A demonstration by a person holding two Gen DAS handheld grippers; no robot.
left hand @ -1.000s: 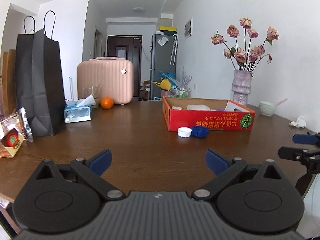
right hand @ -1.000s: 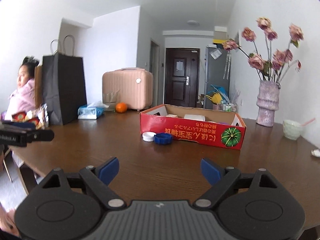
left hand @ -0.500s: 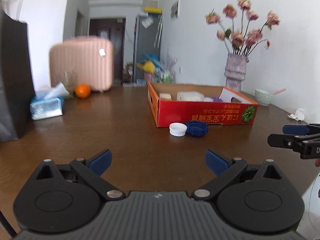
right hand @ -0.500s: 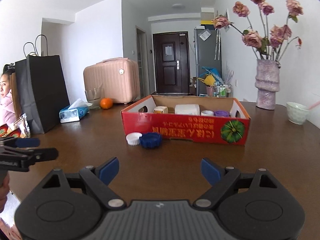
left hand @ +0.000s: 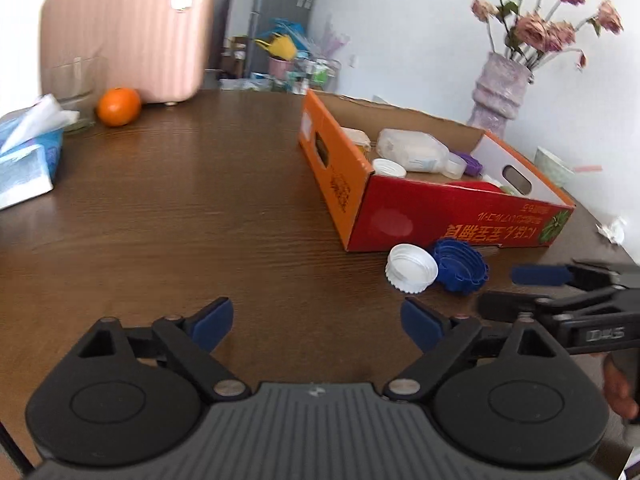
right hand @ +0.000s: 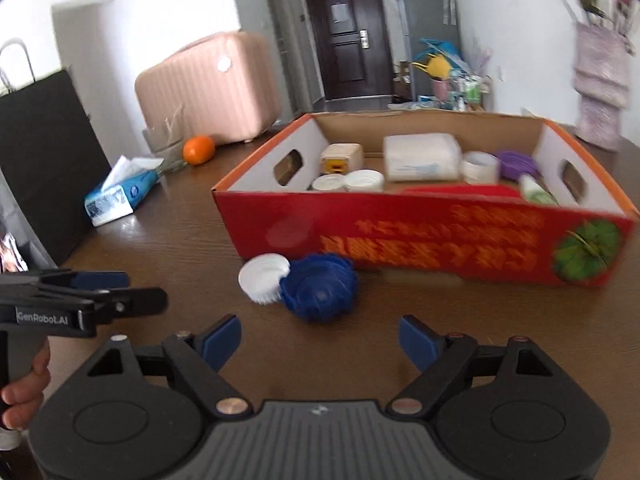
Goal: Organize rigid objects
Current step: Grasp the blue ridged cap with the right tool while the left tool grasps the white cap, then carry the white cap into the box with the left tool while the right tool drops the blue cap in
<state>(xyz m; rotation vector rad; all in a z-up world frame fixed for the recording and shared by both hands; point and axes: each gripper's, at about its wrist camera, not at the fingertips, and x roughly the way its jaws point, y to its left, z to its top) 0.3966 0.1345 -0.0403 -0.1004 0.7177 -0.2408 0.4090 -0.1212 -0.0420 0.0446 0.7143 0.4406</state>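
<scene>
Both claws have come in close to the red box (right hand: 420, 236) compared with a moment ago, when the box and the two lids sat well off across the bench (left hand: 180, 208). The view now tips down onto the bench, so the room's far end has mostly slid out of the top of the left wrist view.

The white lid (right hand: 264, 276) and the blue lid (right hand: 320, 292) lie touching each other on the bench, just in front of the box's long red side, outside it. The right claw (right hand: 320, 340) lines up almost straight on the blue lid; the left claw (left hand: 316, 320) sits to the left of the pair, with the white lid the nearer of the two.

Both claws are narrowing a little from their widest spread but are still released, with nothing between their pads. Judging from this, the approach is nearly done and the pick-up of the two loose lids has not begun. The box already holds other lids, a plastic bottle (left hand: 412, 152) and small containers, so it looks like the place the loose lids belong.

The box's red side carries orange printed characters, upside down from here and too blurred to read, beside a green pumpkin picture (right hand: 588, 252). The left claw's body reads "GenRobot.AI" in the right wrist view.
</scene>
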